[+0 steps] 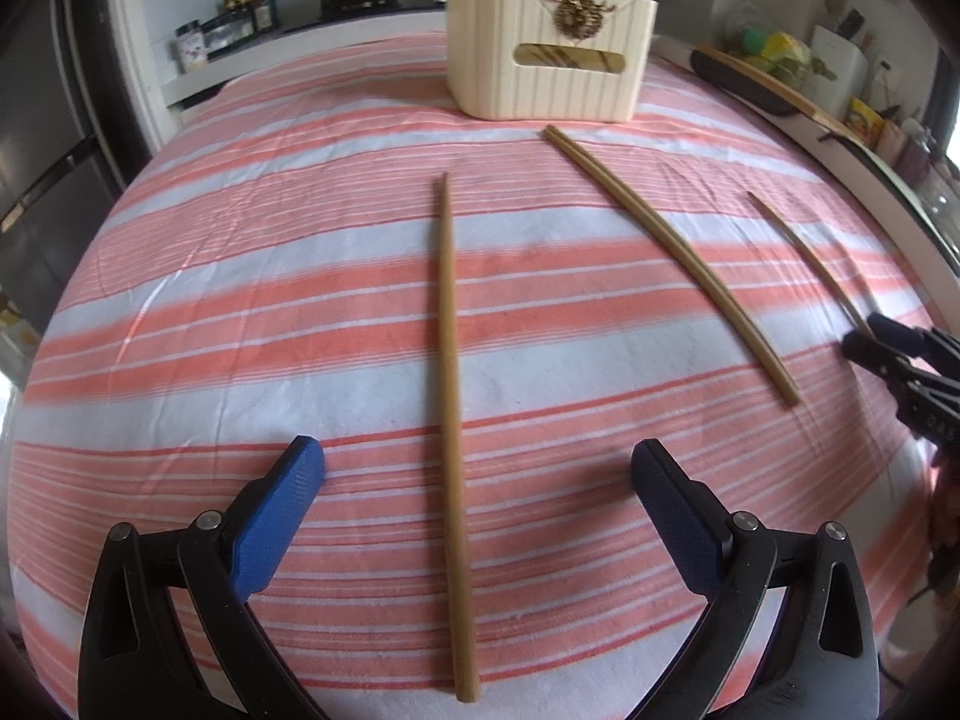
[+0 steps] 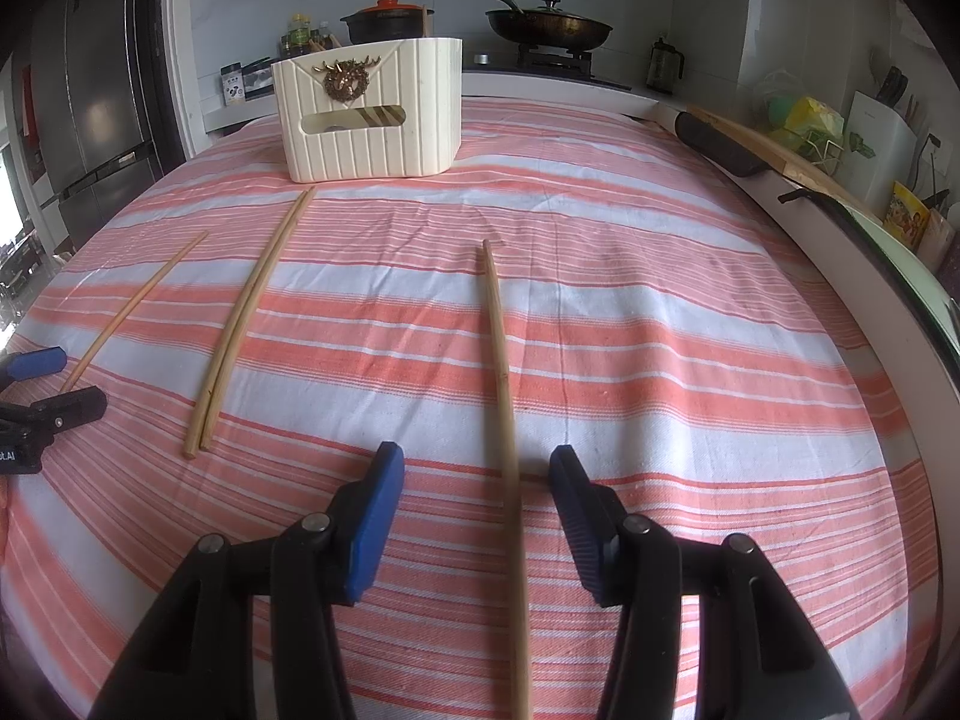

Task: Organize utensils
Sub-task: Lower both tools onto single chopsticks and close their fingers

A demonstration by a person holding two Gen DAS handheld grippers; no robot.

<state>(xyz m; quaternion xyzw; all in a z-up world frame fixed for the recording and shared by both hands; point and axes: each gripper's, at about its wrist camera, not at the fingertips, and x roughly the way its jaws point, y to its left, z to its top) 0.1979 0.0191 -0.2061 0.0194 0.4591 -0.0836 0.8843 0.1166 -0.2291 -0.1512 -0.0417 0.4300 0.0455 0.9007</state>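
Wooden chopsticks lie on a pink and white striped cloth (image 1: 240,300). In the left wrist view my left gripper (image 1: 477,462) is open, its blue fingers on either side of a single chopstick (image 1: 449,360). A pair of chopsticks (image 1: 678,264) lies to its right, and another single one (image 1: 804,252) lies further right, by my right gripper (image 1: 864,336). In the right wrist view my right gripper (image 2: 477,462) is open around that single chopstick (image 2: 501,372). The pair (image 2: 252,312) and the left chopstick (image 2: 132,306) lie to the left, near my left gripper (image 2: 60,384). A cream holder box (image 1: 549,48) (image 2: 372,114) stands at the back with chopsticks inside.
A kitchen counter behind the table holds a black pot with a red lid (image 2: 387,18), a frying pan (image 2: 549,24) and spice jars (image 1: 228,30). A black tray with a wooden board (image 2: 738,144) lies along the right edge. A fridge (image 2: 102,96) stands at the left.
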